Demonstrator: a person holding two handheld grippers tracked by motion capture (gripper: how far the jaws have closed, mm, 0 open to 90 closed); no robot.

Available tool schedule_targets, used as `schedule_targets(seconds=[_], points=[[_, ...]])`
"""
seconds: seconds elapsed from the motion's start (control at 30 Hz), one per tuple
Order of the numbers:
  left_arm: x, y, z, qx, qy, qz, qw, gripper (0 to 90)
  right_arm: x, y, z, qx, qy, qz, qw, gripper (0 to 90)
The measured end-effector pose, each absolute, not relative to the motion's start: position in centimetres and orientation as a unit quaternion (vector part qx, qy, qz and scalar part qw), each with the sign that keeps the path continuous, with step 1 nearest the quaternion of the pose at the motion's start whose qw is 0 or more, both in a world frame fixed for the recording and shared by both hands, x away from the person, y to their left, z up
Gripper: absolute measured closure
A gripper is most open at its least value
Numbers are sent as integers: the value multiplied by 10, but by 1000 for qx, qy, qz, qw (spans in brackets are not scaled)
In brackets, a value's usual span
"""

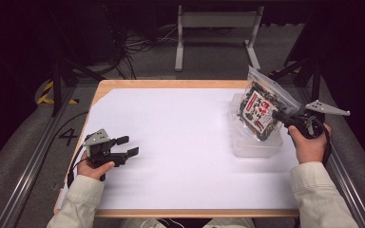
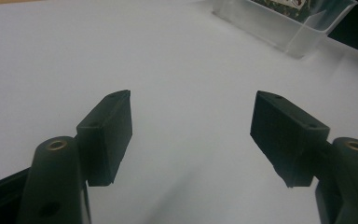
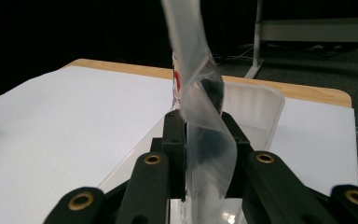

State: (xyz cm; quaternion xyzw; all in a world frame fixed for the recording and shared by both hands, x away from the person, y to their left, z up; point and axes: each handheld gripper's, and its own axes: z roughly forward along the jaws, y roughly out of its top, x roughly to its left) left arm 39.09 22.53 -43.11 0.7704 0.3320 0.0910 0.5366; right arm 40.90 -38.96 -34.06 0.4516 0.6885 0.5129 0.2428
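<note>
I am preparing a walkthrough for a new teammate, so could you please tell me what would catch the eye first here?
The clear zip bag with its dark, red-labelled contents stands out at the table's far right, pinched by the right gripper over a clear plastic container. Next comes the left gripper, jaws apart with nothing between them, low over the bare white table at the near left.

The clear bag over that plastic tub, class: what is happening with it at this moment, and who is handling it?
A person works with two hand-held grippers. The right gripper is shut on the edge of the clear zip bag, which holds dark printed packets, and holds it over the clear plastic tub at the table's right. The left gripper rests open and empty at the white table.
</note>
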Motion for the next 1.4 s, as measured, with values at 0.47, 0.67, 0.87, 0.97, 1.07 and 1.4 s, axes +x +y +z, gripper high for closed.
schedule_targets(seconds=[0.47, 0.67, 0.87, 0.97, 1.07, 1.4], points=[[391, 226, -431, 771, 331, 92, 536, 301, 405, -390, -328, 444, 681, 525, 254, 462], [391, 227, -431, 772, 330, 92, 535, 301, 395, -389, -305, 428, 669, 537, 284, 434], [390, 227, -431, 772, 332, 91, 534, 300, 383, -383, -278, 395, 668, 547, 315, 419], [389, 226, -431, 772, 332, 92, 534, 300, 374, -375, -266, 372, 670, 556, 323, 418], [389, 226, -431, 772, 333, 91, 534, 300, 366, -368, -259, 352, 671, 568, 321, 416], [383, 221, -426, 775, 312, 97, 541, 300, 342, -340, -272, 299, 690, 601, 270, 371]])
